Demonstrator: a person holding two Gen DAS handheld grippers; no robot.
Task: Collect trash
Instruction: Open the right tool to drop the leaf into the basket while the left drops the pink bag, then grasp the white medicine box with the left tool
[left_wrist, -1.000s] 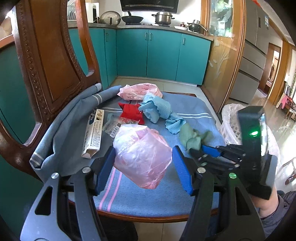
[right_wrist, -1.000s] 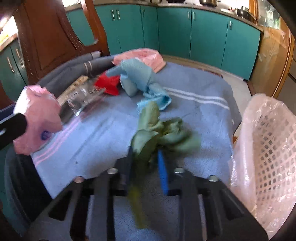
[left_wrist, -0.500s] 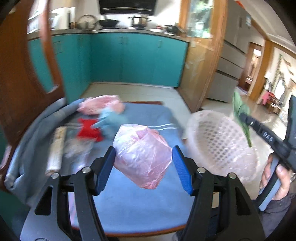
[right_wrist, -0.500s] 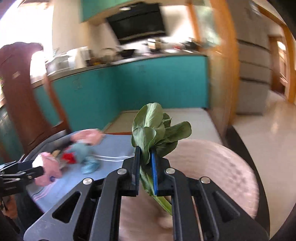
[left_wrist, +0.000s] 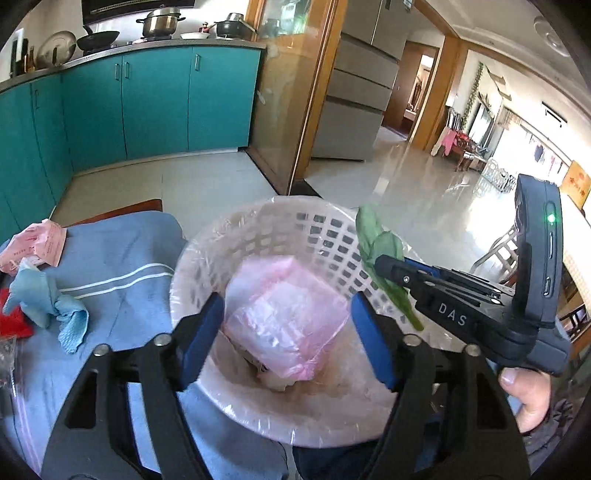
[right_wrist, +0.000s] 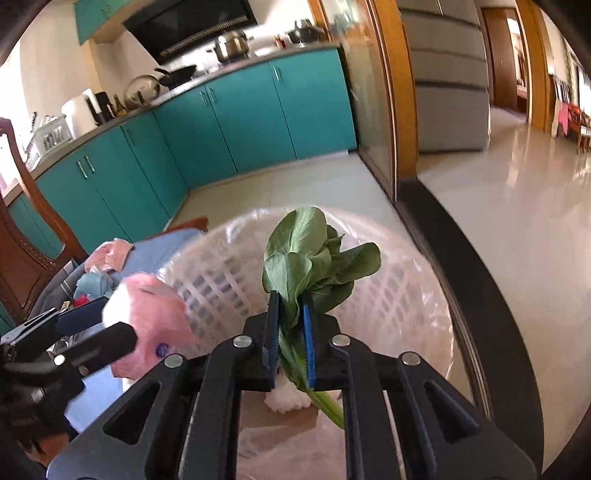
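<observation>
Under basket (right_wrist: 221, 280) leaf (right_wrist: 314, 254), white wad (right_wrist: 284, 397).
</observation>
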